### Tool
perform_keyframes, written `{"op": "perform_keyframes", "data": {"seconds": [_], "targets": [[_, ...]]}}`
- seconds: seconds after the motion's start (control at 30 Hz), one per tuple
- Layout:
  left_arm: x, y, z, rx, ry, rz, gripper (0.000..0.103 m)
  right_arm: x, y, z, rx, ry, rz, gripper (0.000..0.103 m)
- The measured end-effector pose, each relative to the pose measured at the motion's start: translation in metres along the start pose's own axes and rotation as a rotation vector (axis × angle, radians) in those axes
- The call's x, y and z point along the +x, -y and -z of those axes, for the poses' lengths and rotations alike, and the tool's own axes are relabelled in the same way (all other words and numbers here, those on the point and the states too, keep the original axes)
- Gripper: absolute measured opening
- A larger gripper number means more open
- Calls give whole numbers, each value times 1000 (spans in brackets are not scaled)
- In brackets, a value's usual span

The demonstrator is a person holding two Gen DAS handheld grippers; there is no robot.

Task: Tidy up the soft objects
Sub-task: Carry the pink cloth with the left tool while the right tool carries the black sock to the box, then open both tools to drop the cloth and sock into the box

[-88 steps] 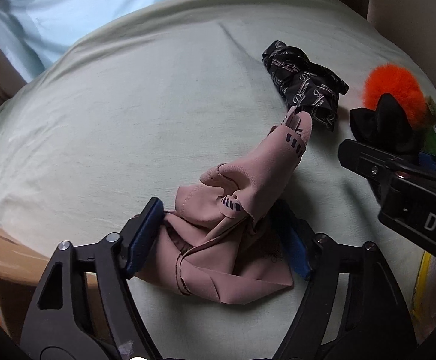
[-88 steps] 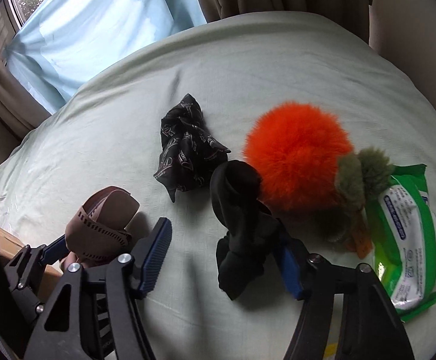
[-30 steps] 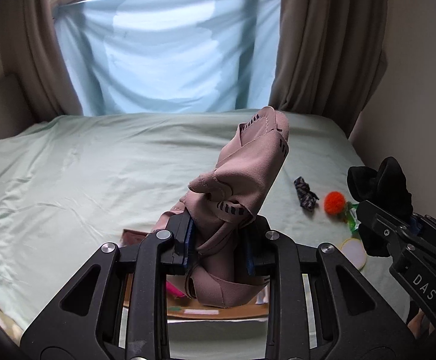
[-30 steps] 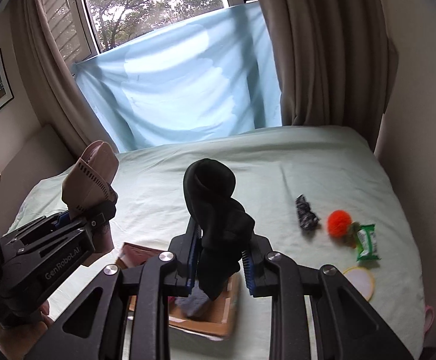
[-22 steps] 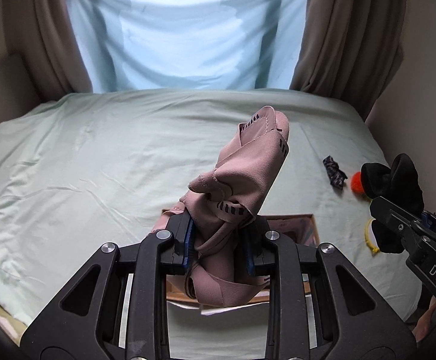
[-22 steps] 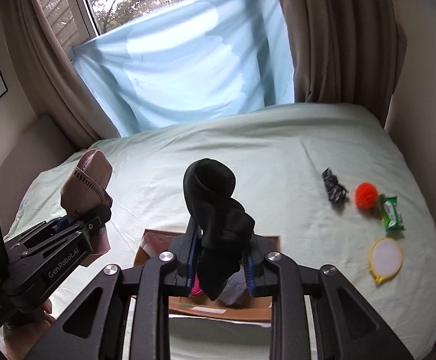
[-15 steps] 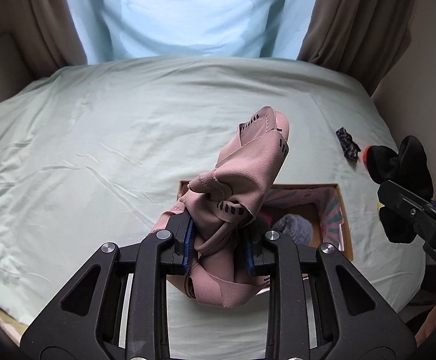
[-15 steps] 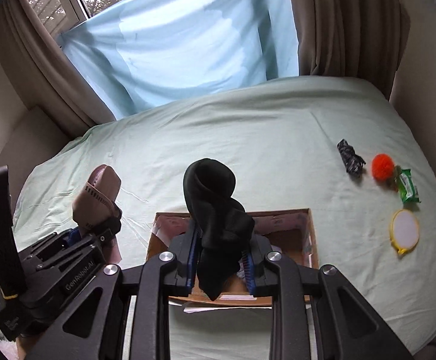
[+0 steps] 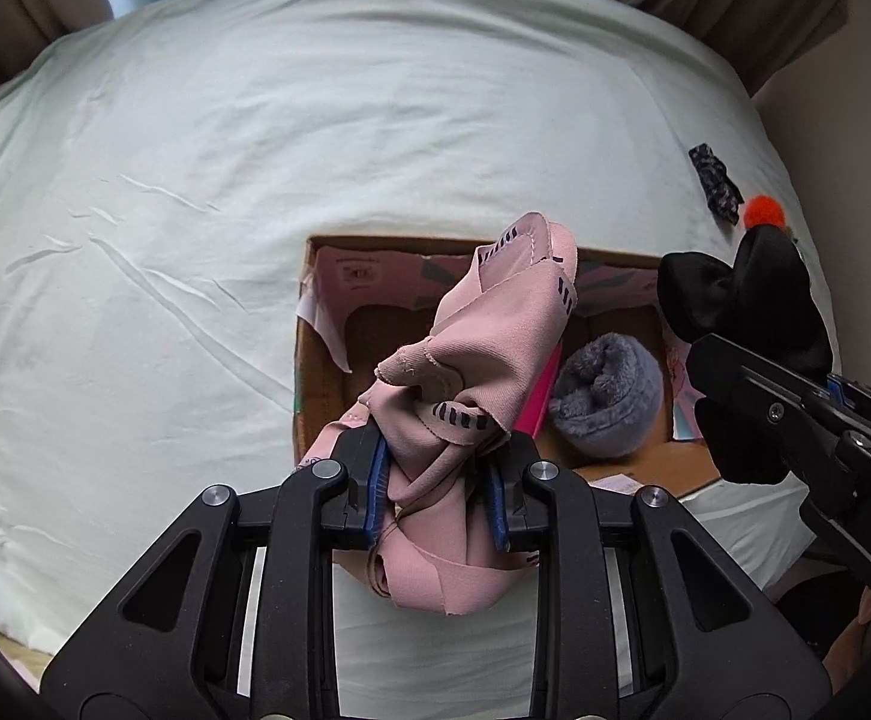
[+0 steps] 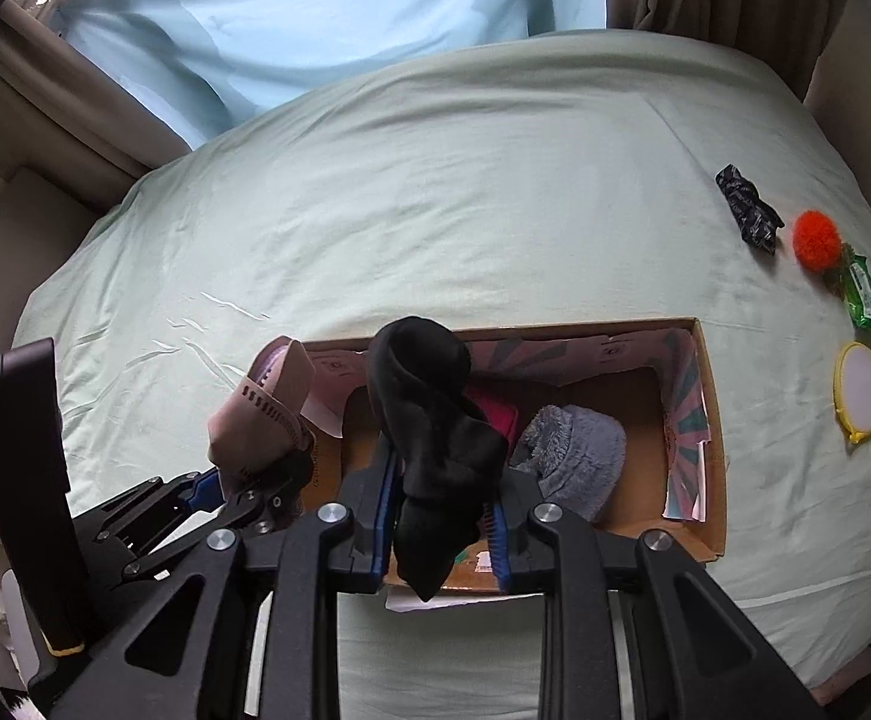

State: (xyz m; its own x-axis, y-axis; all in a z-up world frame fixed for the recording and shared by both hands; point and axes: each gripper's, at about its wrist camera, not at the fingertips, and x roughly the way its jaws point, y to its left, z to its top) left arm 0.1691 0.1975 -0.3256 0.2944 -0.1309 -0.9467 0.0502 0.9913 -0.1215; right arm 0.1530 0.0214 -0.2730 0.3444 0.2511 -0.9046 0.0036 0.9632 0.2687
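- Left gripper (image 9: 435, 495): jaws pressed in on a bunched pink cloth (image 9: 477, 372); the cloth stands up out of the pinch and a tail hangs below it.
- Right gripper (image 10: 441, 516): jaws pinching a black sock (image 10: 429, 420), its cuff standing upright above the pads and its toe end dangling below them.
- Both grippers point steeply downward, side by side, the left one just to the left of the right in the right wrist view.
- Directly ahead of and beneath both grippers: an open cardboard box (image 10: 712, 420) on the bed (image 10: 435, 180). Inside it, ahead-right of each gripper, lie a grey fluffy roll (image 10: 579, 450) and a magenta item (image 10: 498, 414), partly hidden.
- Step in hand (judgement): carry done, both loads poised over the box, release pending.
- Next move calls for: lowering a little toward the free floor on the box's left half, then spreading the jaws so each piece falls inside the walls. The pink cloth sits near the left wall, so a nudge rightward seems prudent.
- Far right of the grippers, well apart from the box: a dark patterned cloth (image 10: 747, 216) and an orange pom-pom (image 10: 816, 238), apparently still to collect.
- Beside those: a green packet (image 10: 864, 294) and a round yellow-rimmed disc (image 10: 858, 390).
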Motion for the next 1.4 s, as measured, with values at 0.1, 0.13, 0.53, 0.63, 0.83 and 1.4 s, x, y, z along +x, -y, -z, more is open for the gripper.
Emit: {"op": "perform_keyframes", "data": {"seconds": [0.1, 0.13, 0.53, 0.63, 0.83, 1.4], "targets": [[29, 2, -1, -13, -65, 2, 23, 26, 9, -4, 19, -61, 14, 23], [38, 2, -1, -23, -84, 6, 23, 35, 12, -5, 25, -84, 19, 23], [104, 0, -10, -56, -238, -8, 23, 92, 41, -19, 65, -226, 12, 23], [105, 6, -12, -37, -244, -14, 23, 97, 45, -24, 85, -252, 8, 24], [105, 14, -14, -3, -264, 4, 94, 112, 51, -34, 111, -328, -38, 38], [68, 22, -9, 38, -212, 58, 103, 71, 55, -36, 112, -177, -40, 102]]}}
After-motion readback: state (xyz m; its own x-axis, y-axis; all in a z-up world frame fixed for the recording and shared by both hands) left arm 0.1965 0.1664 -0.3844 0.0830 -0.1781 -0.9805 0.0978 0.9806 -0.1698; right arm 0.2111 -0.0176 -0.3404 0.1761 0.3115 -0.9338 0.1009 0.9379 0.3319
